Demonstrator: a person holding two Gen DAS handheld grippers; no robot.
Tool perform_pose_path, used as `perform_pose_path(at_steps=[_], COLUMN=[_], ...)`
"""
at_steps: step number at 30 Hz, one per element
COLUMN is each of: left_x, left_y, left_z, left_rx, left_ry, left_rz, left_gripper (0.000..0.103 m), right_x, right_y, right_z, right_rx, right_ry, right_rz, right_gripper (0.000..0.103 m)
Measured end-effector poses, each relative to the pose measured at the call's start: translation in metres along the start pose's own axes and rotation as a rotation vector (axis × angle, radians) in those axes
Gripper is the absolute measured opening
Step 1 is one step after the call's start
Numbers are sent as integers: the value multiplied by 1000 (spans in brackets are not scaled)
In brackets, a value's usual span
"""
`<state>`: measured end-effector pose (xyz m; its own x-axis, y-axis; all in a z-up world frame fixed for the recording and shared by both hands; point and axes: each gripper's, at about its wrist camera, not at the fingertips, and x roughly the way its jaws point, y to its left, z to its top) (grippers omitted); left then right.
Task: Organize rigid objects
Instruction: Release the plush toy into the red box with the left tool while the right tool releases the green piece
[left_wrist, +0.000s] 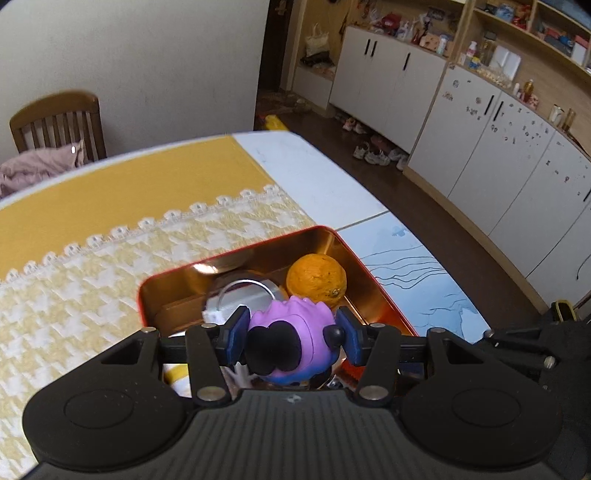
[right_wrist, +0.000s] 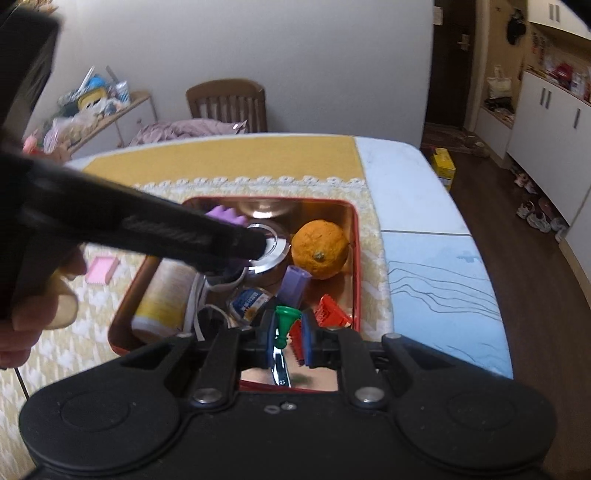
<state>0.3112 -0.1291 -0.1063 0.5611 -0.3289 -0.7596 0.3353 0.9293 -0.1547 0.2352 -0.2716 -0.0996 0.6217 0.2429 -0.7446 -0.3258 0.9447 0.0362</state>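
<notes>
Over the red tin (left_wrist: 236, 254), the left gripper (left_wrist: 291, 332) jaws clamp a purple toy (left_wrist: 291, 332) for dropping, while the right gripper (right_wrist: 288, 341) jaws pinch a green piece (right_wrist: 285, 321).

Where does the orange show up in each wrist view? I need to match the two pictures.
Left wrist view: the orange sits right of centre, in the far right corner of the red tin, just beyond the purple toy.
Right wrist view: the orange sits at centre, against the tin's right wall.
Shared landmark: the wooden chair behind the table.
</notes>
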Motion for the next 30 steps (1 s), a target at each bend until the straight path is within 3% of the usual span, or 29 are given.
perform_pose_path(at_steps=[13,26,30], left_x=[38,51,52], left_y=[-18,-20,-19], left_z=[-3,0,3], left_rx=[40,38,28], left_ry=[73,69,66], left_rz=[0,-12,-6], left_gripper=[51,51,51], right_x=[26,35,33], right_y=[2,1,2], right_z=[-2,-4,-3], right_rx=[-107,-124,-115], right_ry=[61,94,92], right_rz=[19,31,36], right_gripper=[13,14,20])
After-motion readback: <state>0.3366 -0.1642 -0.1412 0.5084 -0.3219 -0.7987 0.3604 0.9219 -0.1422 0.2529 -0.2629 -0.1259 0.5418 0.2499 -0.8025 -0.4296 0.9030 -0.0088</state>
